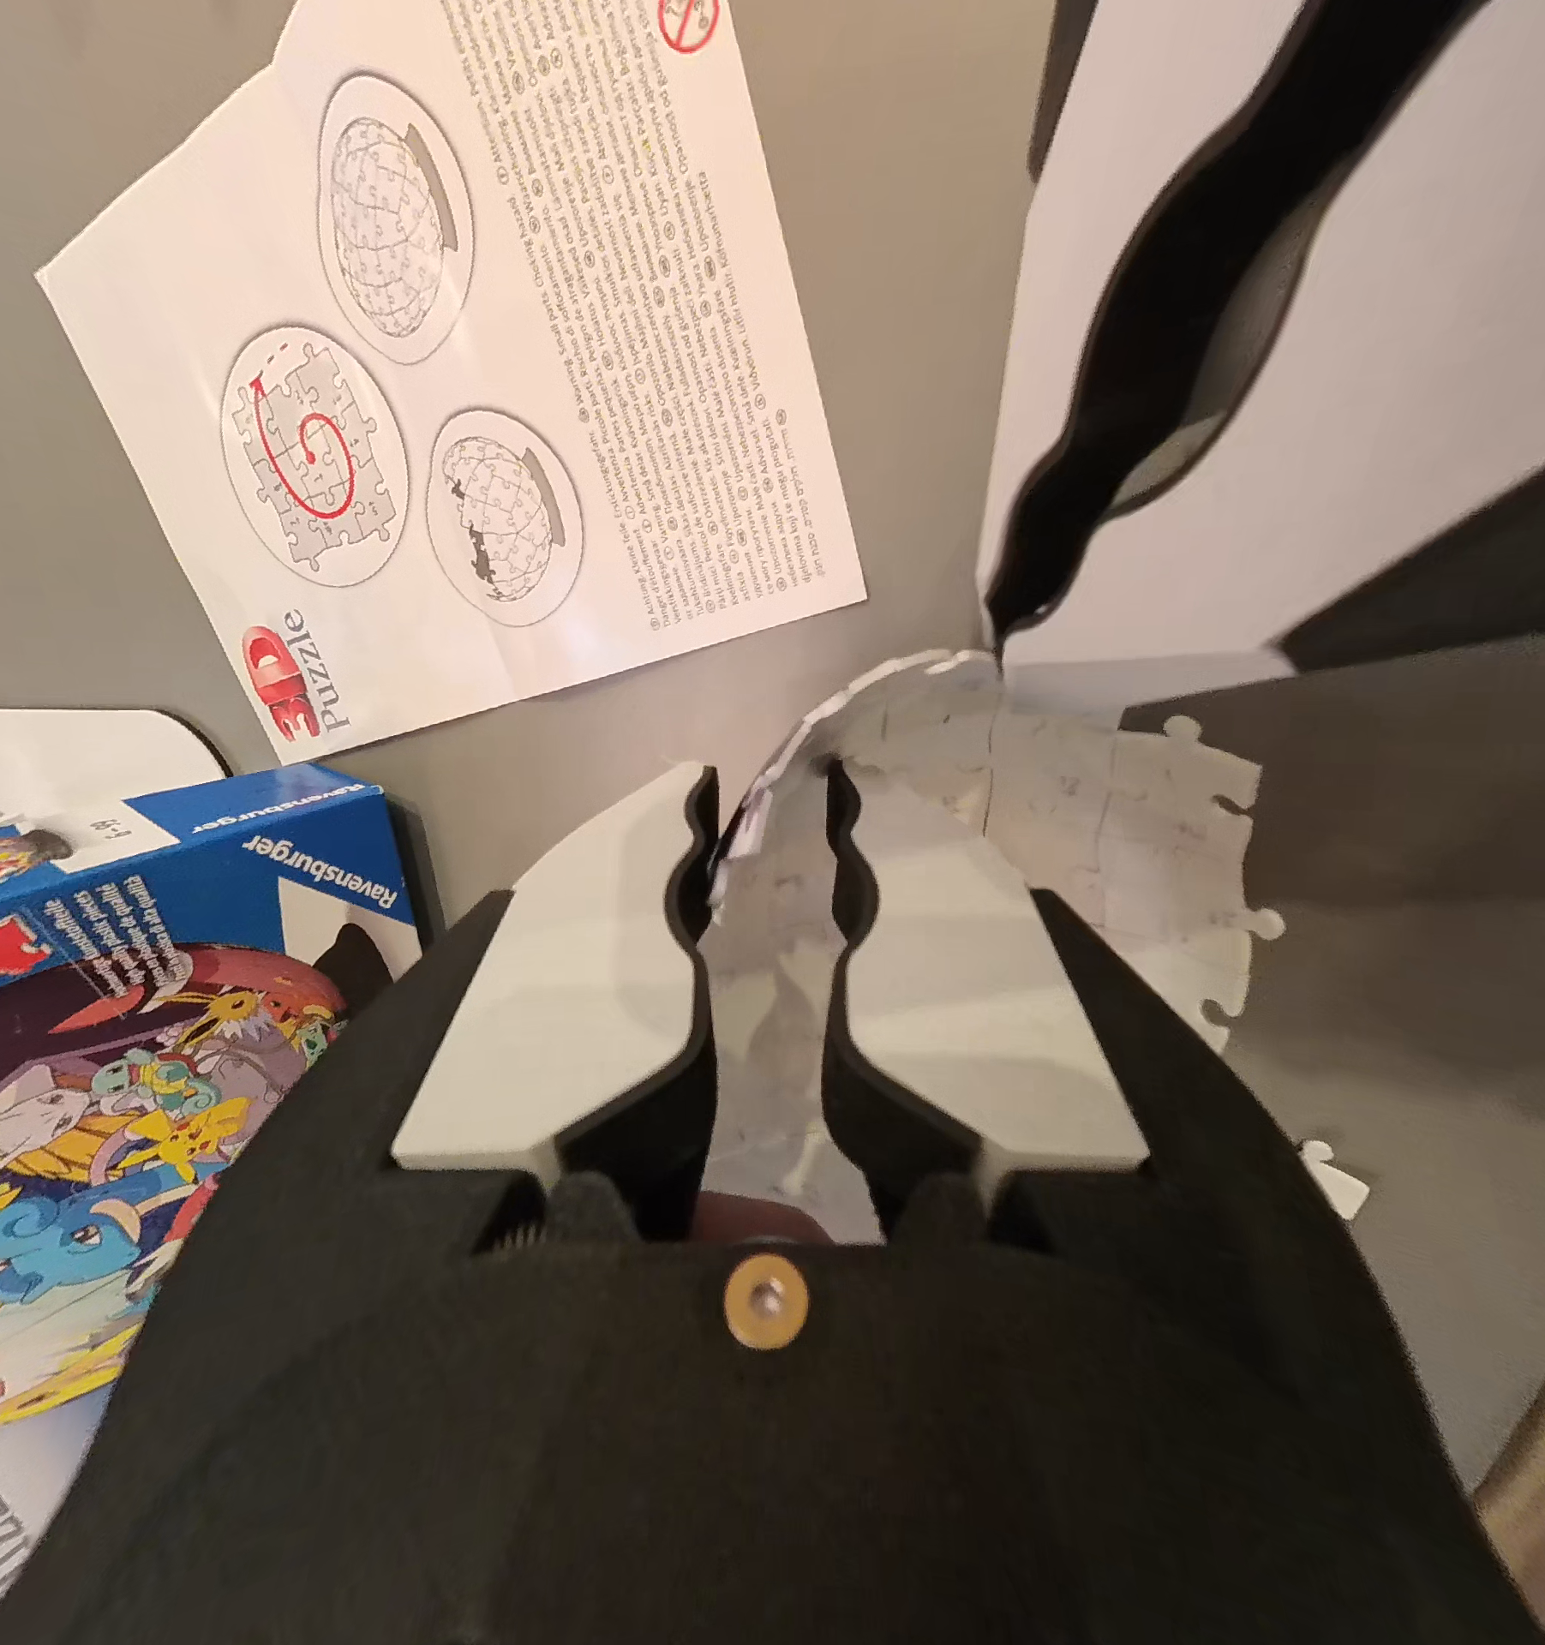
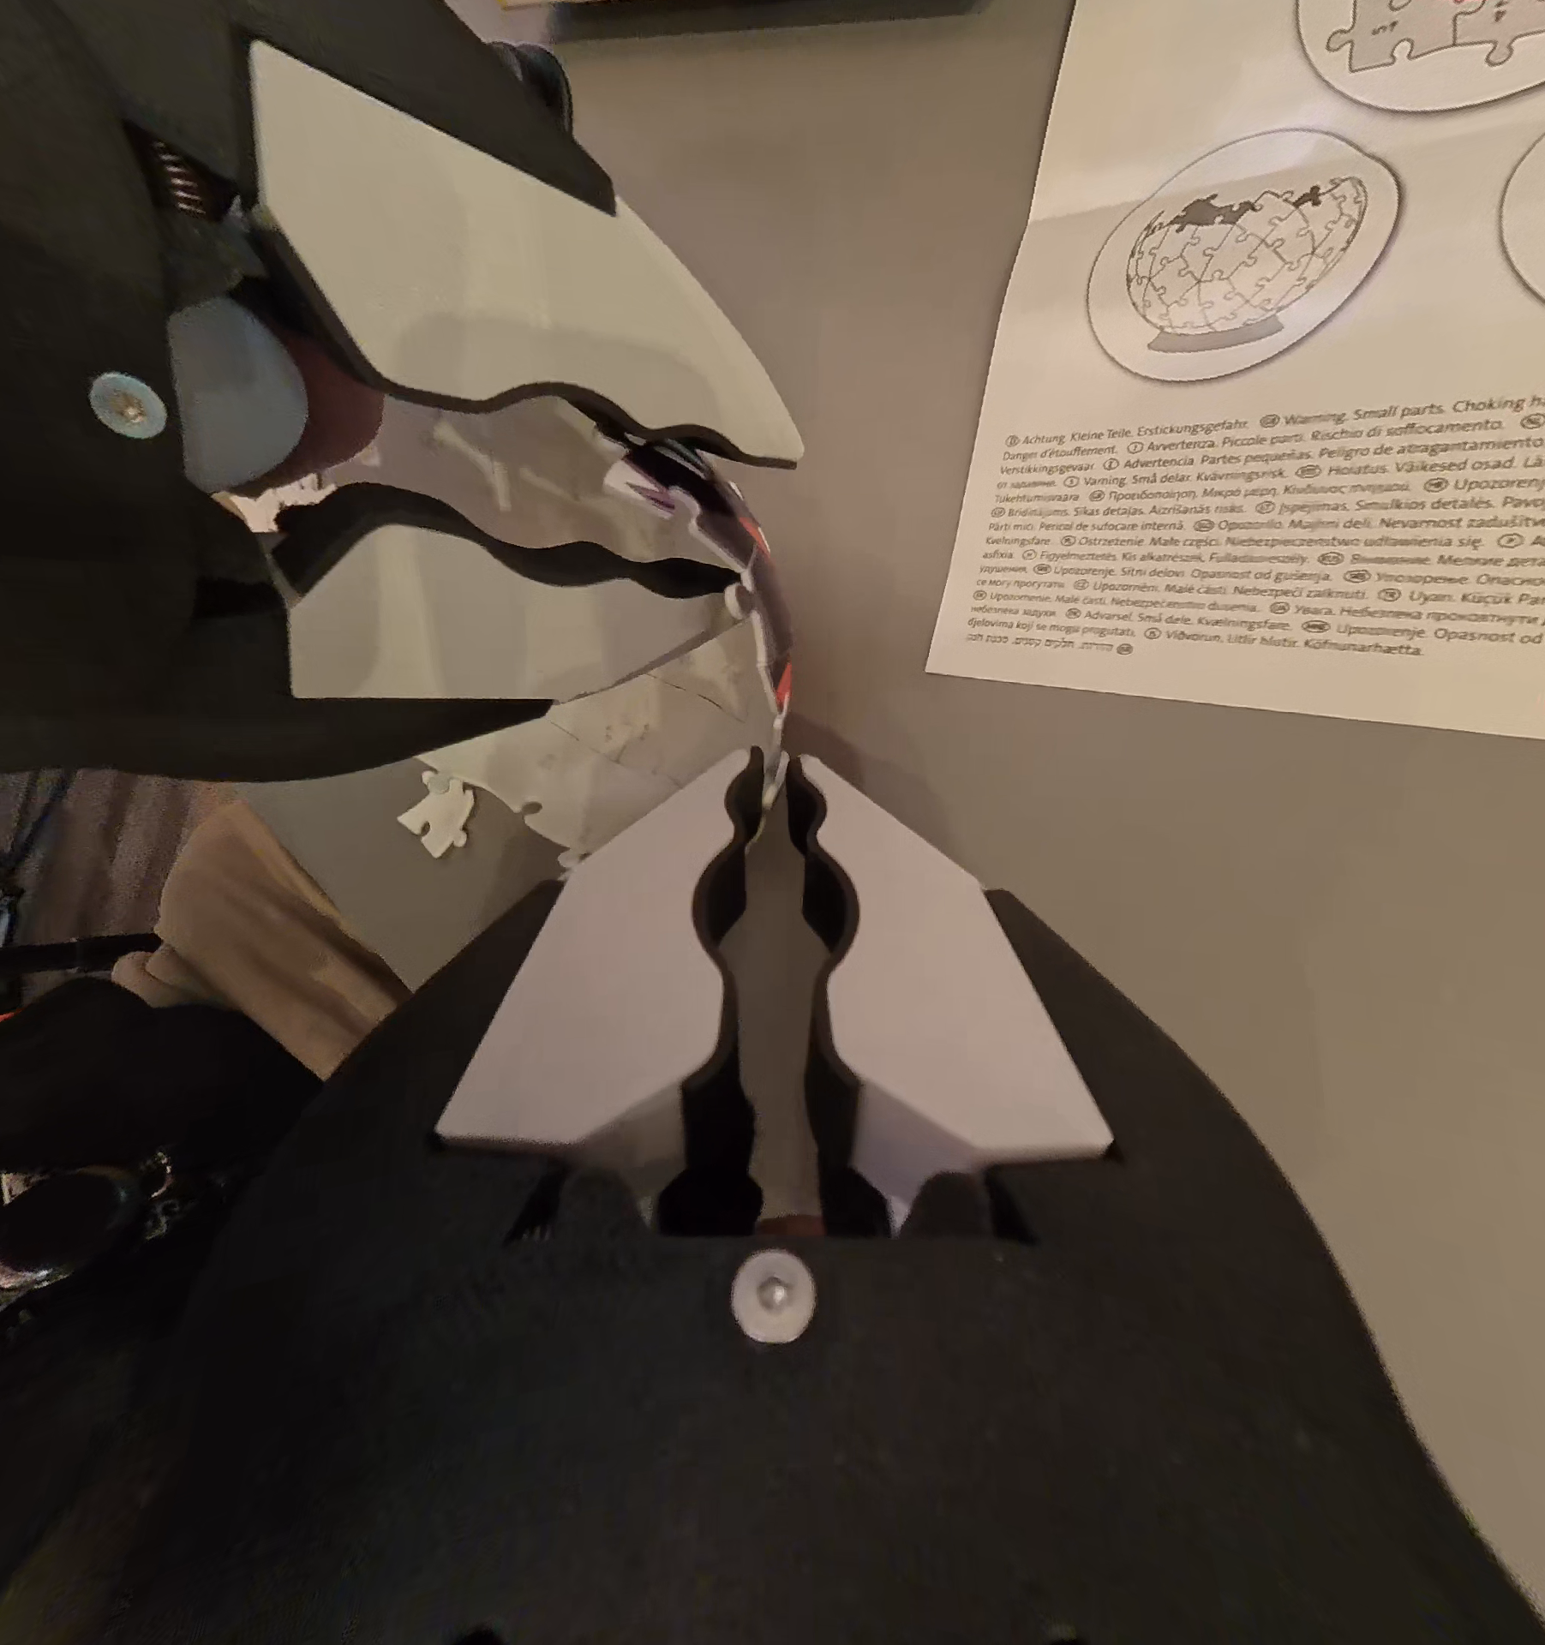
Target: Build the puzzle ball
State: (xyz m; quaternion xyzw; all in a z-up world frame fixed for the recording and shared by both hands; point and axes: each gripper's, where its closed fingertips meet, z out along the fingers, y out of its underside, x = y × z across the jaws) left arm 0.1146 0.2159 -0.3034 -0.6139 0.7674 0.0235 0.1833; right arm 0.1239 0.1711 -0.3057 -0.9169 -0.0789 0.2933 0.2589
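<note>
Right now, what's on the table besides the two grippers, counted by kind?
Assembled curved puzzle section: 1
Loose white puzzle piece: 1
Instruction sheet: 1
Blue puzzle box: 1
Total: 4. A white flat thing behind the box is too cut off to name.

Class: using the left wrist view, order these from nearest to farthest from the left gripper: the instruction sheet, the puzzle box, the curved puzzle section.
1. Curved puzzle section: between the left gripper's fingers.
2. Puzzle box: beside it, lower left.
3. Instruction sheet: ahead, upper left.
</note>
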